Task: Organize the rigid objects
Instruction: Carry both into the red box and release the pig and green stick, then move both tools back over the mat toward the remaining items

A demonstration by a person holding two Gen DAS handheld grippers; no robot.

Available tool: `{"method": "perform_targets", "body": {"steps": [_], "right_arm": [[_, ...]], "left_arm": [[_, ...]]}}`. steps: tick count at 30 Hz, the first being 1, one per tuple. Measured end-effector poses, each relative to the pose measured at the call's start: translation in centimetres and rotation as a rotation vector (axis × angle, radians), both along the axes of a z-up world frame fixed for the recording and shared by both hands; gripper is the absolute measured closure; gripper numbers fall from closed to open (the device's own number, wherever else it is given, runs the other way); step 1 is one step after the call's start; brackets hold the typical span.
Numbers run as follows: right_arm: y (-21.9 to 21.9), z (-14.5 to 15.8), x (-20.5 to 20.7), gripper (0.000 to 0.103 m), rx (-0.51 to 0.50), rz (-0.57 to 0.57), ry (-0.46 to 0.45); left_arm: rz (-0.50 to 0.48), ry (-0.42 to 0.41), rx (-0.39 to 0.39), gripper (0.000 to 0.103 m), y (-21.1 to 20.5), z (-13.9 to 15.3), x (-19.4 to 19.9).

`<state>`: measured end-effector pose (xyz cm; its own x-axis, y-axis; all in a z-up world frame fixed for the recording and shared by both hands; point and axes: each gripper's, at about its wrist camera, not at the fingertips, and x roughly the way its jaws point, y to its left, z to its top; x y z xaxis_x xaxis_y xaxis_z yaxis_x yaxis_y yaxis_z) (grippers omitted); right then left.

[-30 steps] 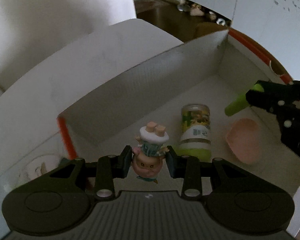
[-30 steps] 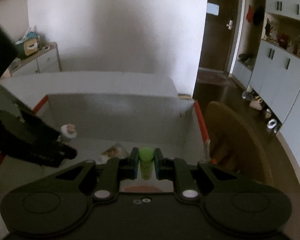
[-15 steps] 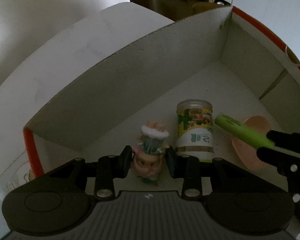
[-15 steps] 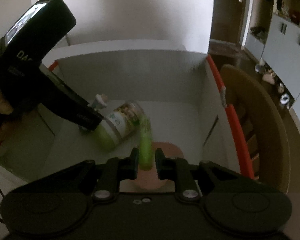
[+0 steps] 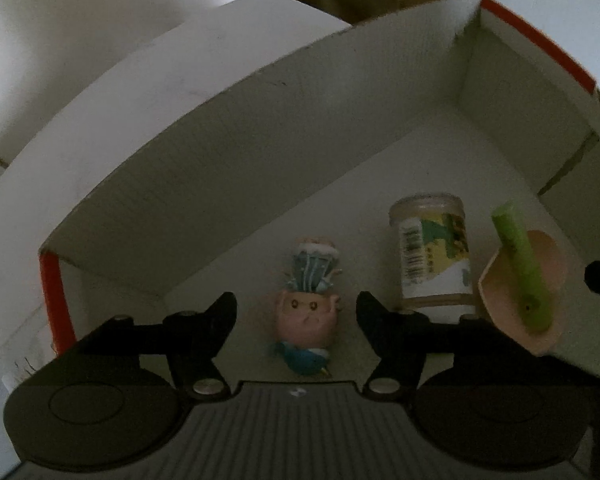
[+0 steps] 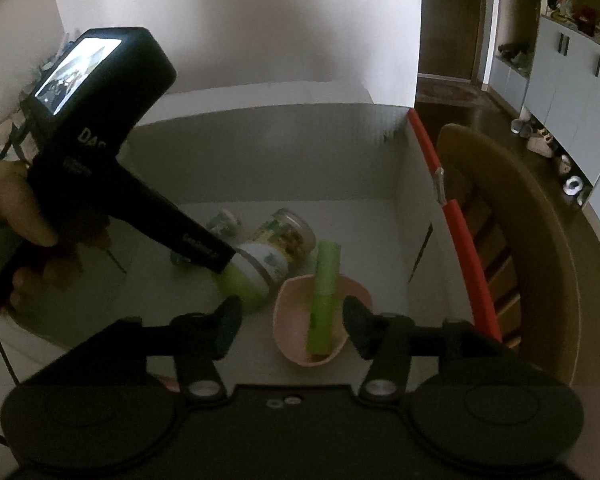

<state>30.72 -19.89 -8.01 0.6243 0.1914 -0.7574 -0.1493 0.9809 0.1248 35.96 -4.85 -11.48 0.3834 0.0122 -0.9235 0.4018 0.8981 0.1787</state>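
A pig figurine (image 5: 306,308) with a blue-striped hat lies on the floor of a white box (image 5: 228,152). My left gripper (image 5: 296,312) is open around it, fingers apart from it. A jar (image 5: 434,258) with a green lid lies beside it, also in the right wrist view (image 6: 274,254). A green marker (image 5: 522,268) rests across a pink bowl (image 5: 548,292). In the right wrist view my right gripper (image 6: 292,322) is open above the marker (image 6: 324,296) and bowl (image 6: 288,328).
The box has orange-red rims (image 6: 456,216) and tall white walls. A wooden chair (image 6: 540,248) stands right of the box. The left hand-held gripper body (image 6: 100,148) reaches into the box from the left. Cabinets (image 6: 572,80) stand beyond.
Both grippers opened. The left let go of the pig figurine, which now lies on the box floor. The right let go of the green marker, which now lies across the pink bowl.
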Motion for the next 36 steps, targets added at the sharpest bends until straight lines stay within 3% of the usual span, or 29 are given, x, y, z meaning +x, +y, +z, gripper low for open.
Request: {"method": "perform_targets", "body": {"steps": [4,12,16,18,24,36], "right_arm": [[-0.1,0.6,-0.6,0.039,0.005,-0.003,-0.005],[0.1,2.4,-2.1,0.023,0.029,-0.025,-0.039],[0.3,3.7,-3.4,0.019,0.053,-0.046,-0.067],[0.4,4.3,-4.1,0.016,0.065,-0.055,-0.080],[0.9,6.0,-5.9,0.006,0.092,-0.092,-0.123],[5.8,8.5,-8.7,0.001,0.092,-0.117,-0.184]], "left_arm": [[0.013,-0.015,-0.024,0.036,0.8,0.9,-0.7],[-0.054,-0.086,-0.079,0.036,2.6,3.5,-3.5],[-0.074,-0.120,-0.142,0.034,3.2,5.1,-5.0],[-0.080,-0.133,-0.175,0.026,4.0,5.8,-5.7],[-0.104,-0.177,-0.251,0.026,6.0,7.6,-7.9],[-0.129,-0.246,-0.358,0.024,11.9,10.1,-11.3]]}}
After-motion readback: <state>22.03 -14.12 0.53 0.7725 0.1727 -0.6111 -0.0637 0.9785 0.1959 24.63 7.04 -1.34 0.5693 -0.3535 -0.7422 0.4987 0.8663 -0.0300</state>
